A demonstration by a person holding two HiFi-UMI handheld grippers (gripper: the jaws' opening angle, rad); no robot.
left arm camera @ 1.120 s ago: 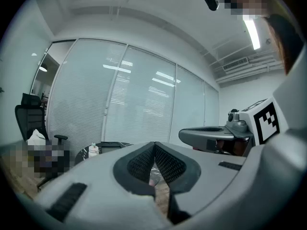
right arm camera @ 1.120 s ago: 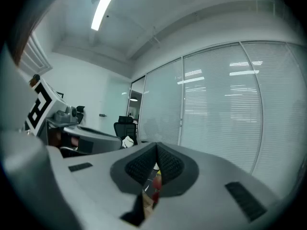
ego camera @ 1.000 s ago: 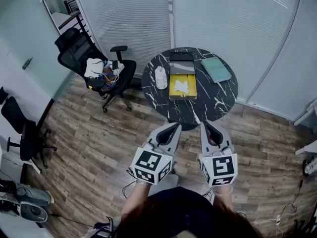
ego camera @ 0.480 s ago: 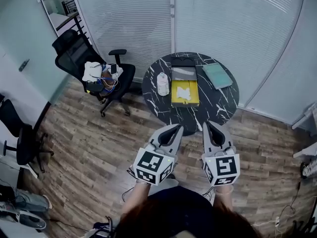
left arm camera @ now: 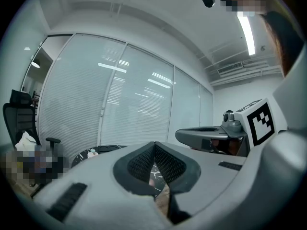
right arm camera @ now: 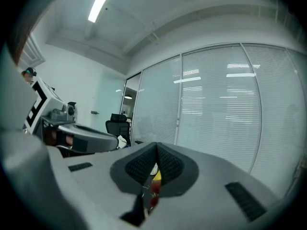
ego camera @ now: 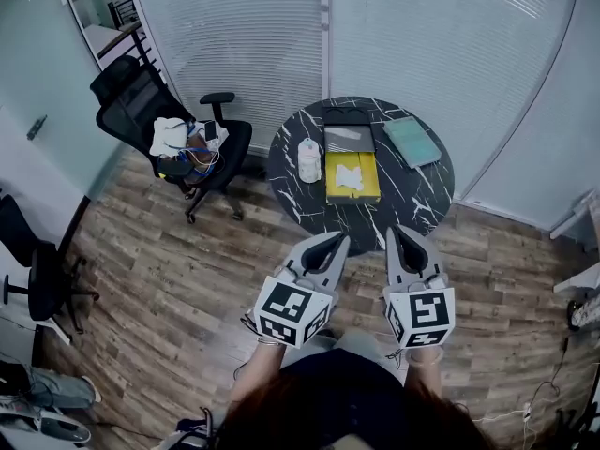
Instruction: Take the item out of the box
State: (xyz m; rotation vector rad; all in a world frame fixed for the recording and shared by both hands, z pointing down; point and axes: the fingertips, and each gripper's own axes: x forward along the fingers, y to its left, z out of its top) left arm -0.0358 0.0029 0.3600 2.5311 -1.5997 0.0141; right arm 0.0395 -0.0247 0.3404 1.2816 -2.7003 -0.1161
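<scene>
While left hand-held gripper and right hand-held gripper hang clenched, empty, box holding item well ahead

Location type: office meeting area.

Identifying features:
- Full-height glass partition walls fitted with white horizontal blinds enclose the space; a frosted glass panel stands at the left.
- A black mesh swivel chair with armrests and a castor base stands near the round black marble-patterned worktop. A second black castor chair stands at the left edge.
- Grey-brown wood-plank floor.
- White ceiling with a linear strip light.
</scene>
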